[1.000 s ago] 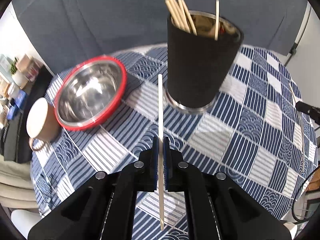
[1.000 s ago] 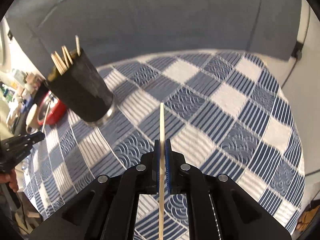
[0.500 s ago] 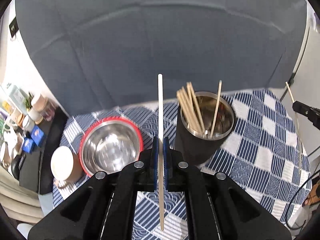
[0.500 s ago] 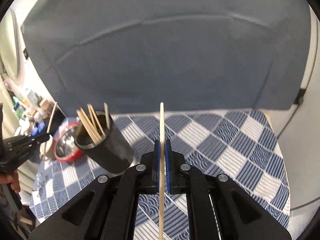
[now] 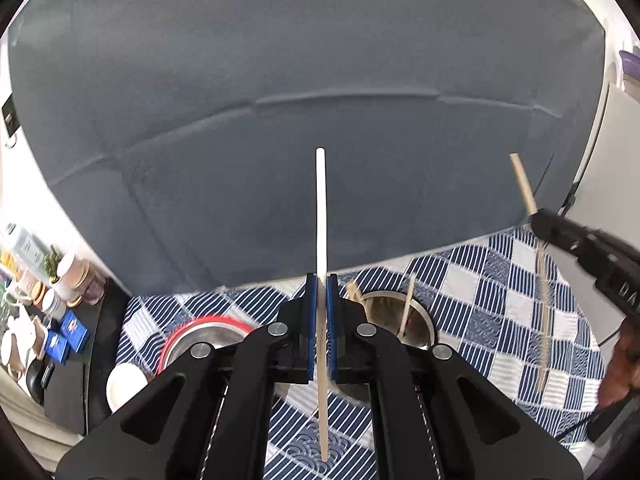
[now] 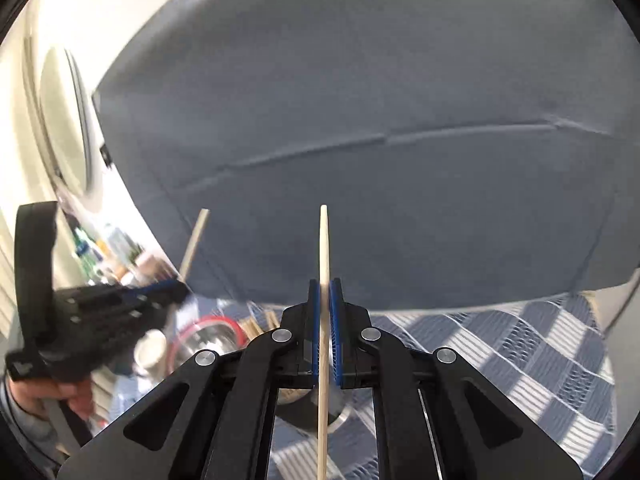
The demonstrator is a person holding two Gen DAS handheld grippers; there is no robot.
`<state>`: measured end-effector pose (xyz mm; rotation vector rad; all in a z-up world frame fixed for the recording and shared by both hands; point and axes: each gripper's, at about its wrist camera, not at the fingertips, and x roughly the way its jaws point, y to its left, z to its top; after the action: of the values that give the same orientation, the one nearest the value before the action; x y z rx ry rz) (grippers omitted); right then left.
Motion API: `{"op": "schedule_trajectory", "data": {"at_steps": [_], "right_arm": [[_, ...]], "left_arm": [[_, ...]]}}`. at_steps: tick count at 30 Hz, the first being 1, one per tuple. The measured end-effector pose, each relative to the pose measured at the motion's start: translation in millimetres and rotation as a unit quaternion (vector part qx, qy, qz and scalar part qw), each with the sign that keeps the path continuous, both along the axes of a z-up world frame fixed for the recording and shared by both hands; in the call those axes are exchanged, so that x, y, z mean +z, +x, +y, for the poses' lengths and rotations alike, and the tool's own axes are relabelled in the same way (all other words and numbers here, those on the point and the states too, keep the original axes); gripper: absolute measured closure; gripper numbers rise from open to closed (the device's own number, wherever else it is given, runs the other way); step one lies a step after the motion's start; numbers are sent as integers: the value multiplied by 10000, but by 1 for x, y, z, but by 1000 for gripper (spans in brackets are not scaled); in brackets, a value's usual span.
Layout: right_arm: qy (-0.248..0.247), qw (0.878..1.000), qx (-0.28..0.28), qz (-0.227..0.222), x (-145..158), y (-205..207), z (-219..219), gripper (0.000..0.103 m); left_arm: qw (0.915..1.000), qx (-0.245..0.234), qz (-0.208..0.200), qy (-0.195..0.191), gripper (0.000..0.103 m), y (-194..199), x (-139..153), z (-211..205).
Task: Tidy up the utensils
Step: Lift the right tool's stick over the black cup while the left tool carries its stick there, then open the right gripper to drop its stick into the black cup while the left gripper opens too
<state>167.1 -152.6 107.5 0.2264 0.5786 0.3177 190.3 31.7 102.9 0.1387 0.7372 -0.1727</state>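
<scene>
We clamp a chopstick [image 5: 321, 216] in each gripper [image 5: 321, 300] [image 6: 325, 304] above the utensil cup [image 5: 416, 316] (right gripper's lettering reads "DA").

Two wrist fisheye views, raised above the surface [image 5: 500, 280], facing the grey backdrop [image 5: 280, 100].

Each camera looks forward along its own tool's fingers. The left view shows the right tool [image 5: 538, 220] at its right edge; the right view shows the left tool [image 6: 180, 290] at its left. Both share the checked surface, red-rimmed bowl [image 6: 212, 330] and holder [image 5: 400, 316] below the tools.
</scene>
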Motion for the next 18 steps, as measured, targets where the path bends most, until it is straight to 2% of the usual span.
{"op": "schedule_trajectory", "data": {"at_steps": [5,9,18], "right_arm": [[227,9994,170,-195,3,21,15,98],[362,9980,328,-401,1,38,24,98],[560,9912,583,-1051,-25,62,39,98]], "left_arm": [[9993,-154,-157,-311,98,18,10,-9],[9963,-295,-331,-736,98,32,11,-9],[9889,-482,-438,-1333,98,53,-31,-1]]}}
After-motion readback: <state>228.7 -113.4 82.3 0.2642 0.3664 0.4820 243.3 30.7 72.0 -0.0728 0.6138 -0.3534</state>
